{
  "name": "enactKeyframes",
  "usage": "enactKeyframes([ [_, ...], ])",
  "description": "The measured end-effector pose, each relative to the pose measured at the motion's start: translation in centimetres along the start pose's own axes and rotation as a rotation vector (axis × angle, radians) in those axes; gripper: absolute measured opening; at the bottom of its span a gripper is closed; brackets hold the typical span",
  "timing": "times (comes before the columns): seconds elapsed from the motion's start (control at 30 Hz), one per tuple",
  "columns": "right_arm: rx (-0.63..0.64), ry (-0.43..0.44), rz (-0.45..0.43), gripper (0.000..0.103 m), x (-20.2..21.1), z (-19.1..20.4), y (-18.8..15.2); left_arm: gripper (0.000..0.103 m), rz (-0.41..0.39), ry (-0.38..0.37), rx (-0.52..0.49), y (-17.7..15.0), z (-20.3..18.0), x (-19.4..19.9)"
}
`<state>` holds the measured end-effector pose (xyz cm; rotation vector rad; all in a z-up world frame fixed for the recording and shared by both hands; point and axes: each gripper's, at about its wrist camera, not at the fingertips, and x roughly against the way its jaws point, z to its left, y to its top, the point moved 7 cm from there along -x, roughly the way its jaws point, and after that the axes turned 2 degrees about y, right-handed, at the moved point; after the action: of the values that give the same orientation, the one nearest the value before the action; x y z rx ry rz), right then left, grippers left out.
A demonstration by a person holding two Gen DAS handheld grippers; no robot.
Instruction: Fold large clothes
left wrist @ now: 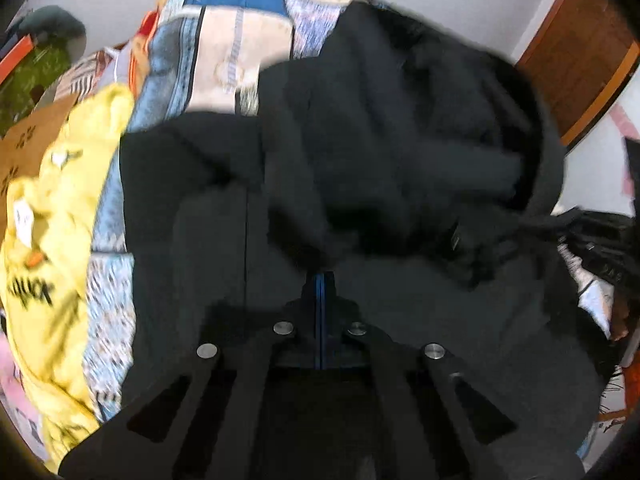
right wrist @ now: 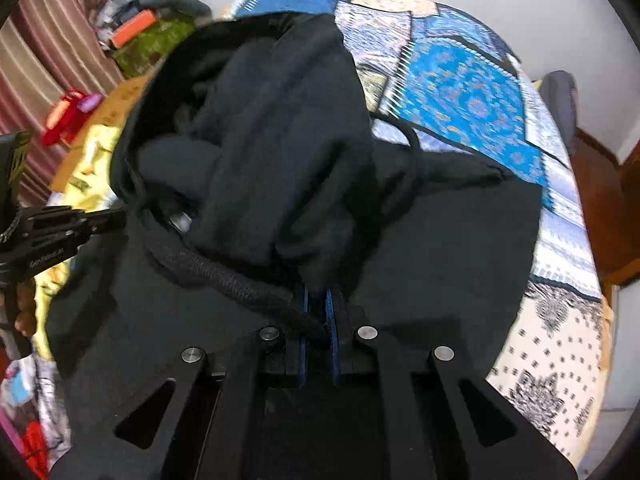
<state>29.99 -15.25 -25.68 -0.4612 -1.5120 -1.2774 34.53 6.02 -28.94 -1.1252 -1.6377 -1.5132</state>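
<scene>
While the big black hoodie [right wrist: 400, 240] lies spread over the patterned bed cover [right wrist: 472, 96], the fold looks only partly done. One part of the hoodie is lifted and bunched up in the middle, above the flat part, and it has not been laid down yet. My guess is that this lifted part must next be put down flat and smoothed, and more folds may be needed after that. The left gripper [left wrist: 323, 280] has its two fingers pressed tight together, pinching a bit of the black cloth at their tips. The right gripper [right wrist: 320, 300] is also squeezed nearly closed, and it pinches black cloth where a thick ribbed edge [right wrist: 232, 276] runs in between its fingers. The hoodie is soft and dark, with deep wrinkles and a round opening like a hood [right wrist: 180, 128] at the top. A thin black cord [right wrist: 408, 136] hangs from it onto the bed cover. The pictures are blurry, so small things are hard to see. A yellow garment [left wrist: 60, 240] with black letters lies just beside the hoodie on the bed.
</scene>
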Motion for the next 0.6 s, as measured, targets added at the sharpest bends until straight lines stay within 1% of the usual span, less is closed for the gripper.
enactKeyframes([
  [0.07, 0.014, -0.022, 0.010, 0.007, -0.1, -0.2, -0.4, 0.000, 0.023, 0.016, 0.015, -0.9, 0.2, -1.3],
  [0.1, 0.012, -0.035, 0.012, 0.007, 0.1, -0.6, -0.6, 0.000, 0.020, 0.015, 0.022, -1.3, 0.3, -1.5],
  [0.2, -0.001, -0.040, 0.016, 0.007, 1.1, -1.3, -1.1, 0.000, 0.008, 0.014, 0.026, -1.3, 0.5, -0.9],
  [0.3, -0.012, -0.040, 0.017, 0.008, 2.7, -2.0, -1.0, 0.002, -0.015, 0.052, -0.037, -0.9, 0.3, 0.5],
  [0.4, -0.021, -0.065, -0.016, 0.011, 4.6, -2.5, -0.5, 0.010, -0.054, 0.100, -0.105, 0.0, -0.1, 2.3],
  [0.43, -0.022, -0.077, -0.033, 0.014, 5.2, -2.8, 0.0, 0.017, -0.072, 0.107, -0.116, 0.5, -0.2, 3.1],
  [0.47, -0.024, -0.090, -0.049, 0.020, 5.7, -3.0, 0.4, 0.028, -0.085, 0.110, -0.119, 0.9, -0.3, 3.6],
  [0.5, -0.027, -0.103, -0.066, 0.023, 6.2, -3.3, 0.8, 0.033, -0.103, 0.111, -0.119, 1.5, -0.3, 4.3],
  [0.57, -0.038, -0.126, -0.105, 0.038, 7.1, -3.7, 1.7, 0.055, -0.150, 0.112, -0.116, 2.9, -0.3, 5.8],
  [0.6, -0.049, -0.131, -0.129, 0.041, 7.6, -4.0, 2.3, 0.059, -0.166, 0.116, -0.114, 3.5, -0.3, 6.1],
])
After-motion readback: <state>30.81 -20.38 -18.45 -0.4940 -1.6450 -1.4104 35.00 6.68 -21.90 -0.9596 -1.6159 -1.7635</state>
